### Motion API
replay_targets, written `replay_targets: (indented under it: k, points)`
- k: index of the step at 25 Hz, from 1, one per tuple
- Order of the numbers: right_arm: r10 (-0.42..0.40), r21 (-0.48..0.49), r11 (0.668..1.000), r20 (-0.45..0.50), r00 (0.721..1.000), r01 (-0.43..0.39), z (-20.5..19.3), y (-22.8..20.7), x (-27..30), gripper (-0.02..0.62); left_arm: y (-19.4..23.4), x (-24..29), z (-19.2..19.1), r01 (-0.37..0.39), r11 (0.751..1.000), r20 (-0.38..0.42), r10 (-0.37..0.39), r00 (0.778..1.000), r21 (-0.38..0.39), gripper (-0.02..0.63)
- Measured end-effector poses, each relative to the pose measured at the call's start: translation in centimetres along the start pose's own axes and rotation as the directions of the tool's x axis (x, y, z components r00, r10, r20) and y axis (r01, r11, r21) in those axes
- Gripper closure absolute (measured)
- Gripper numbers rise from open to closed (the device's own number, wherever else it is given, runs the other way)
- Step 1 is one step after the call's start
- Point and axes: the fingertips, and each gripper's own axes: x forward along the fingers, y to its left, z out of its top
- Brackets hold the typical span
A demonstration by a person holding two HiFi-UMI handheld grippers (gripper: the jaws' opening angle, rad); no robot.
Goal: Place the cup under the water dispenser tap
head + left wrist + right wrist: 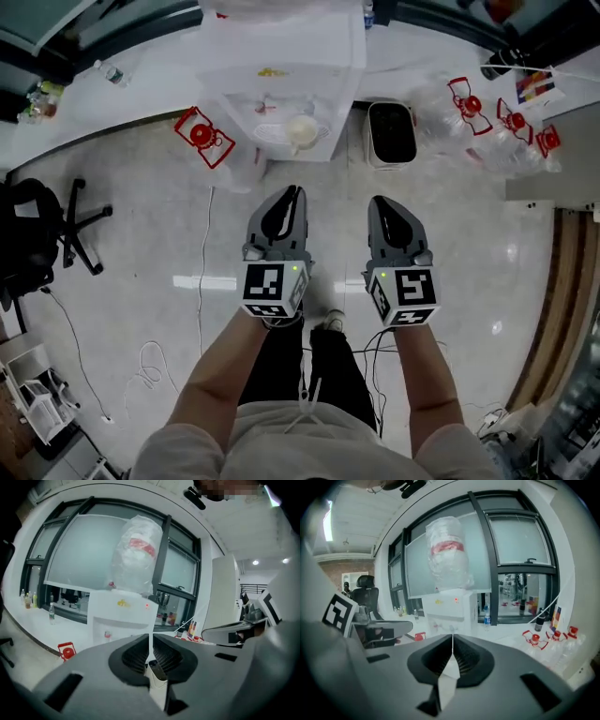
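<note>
The white water dispenser [281, 75] stands by the window, straight ahead of me, with a wrapped jug [136, 555] on top. A pale cup [302, 131] sits in its front recess; I cannot tell whether it is right under a tap. My left gripper [289, 193] and right gripper [379, 202] hang side by side over the floor, short of the dispenser, both pointing at it. Both are shut with nothing between the jaws. The left gripper [150, 639] faces the dispenser [123, 616], and the right gripper [452, 638] faces the same dispenser [450, 606].
A black bin [391, 133] stands right of the dispenser. An empty jug with a red cap [203, 137] lies to its left, several more [492, 122] to the right. An office chair [42, 234] is at the far left. Cables [202, 281] trail across the floor.
</note>
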Motion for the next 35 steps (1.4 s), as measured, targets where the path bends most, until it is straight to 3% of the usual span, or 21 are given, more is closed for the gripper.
replay_targets:
  k: [4, 7, 12, 17, 26, 35]
  points:
    - [-0.007, -0.045, 0.999, 0.049, 0.999, 0.010, 6.1, 0.8, -2.8, 0.566, -1.4, -2.3, 5.8, 0.015, 1.000, 0.011, -0.015, 1.000, 0.007, 0.586]
    - [0.000, -0.026, 1.000, 0.064, 0.998, 0.002, 9.8, 2.0, -5.1, 0.566, -2.6, -4.7, 9.6, 0.040, 0.999, 0.017, -0.040, 0.999, -0.002, 0.586]
    - [0.024, 0.004, 1.000, 0.133, 0.991, -0.025, 15.3, 3.9, -6.9, 0.566, -2.9, -7.0, 15.7, 0.084, 0.994, 0.071, -0.079, 0.994, -0.068, 0.586]
    - [0.031, -0.057, 0.998, 0.166, 0.986, -0.021, 19.0, 6.0, -8.8, 0.566, -2.7, -9.5, 20.5, 0.097, 0.995, 0.121, -0.094, 0.988, -0.016, 0.586]
    - [0.015, -0.096, 0.995, 0.213, 0.977, 0.006, 22.1, 9.5, -10.8, 0.568, -2.9, -12.3, 24.2, 0.153, 0.987, 0.128, -0.159, 0.979, 0.055, 0.586]
    - [0.013, -0.116, 0.993, 0.273, 0.962, 0.020, 25.3, 11.7, -10.4, 0.568, -1.3, -13.2, 26.9, 0.192, 0.979, 0.158, -0.200, 0.967, 0.066, 0.586]
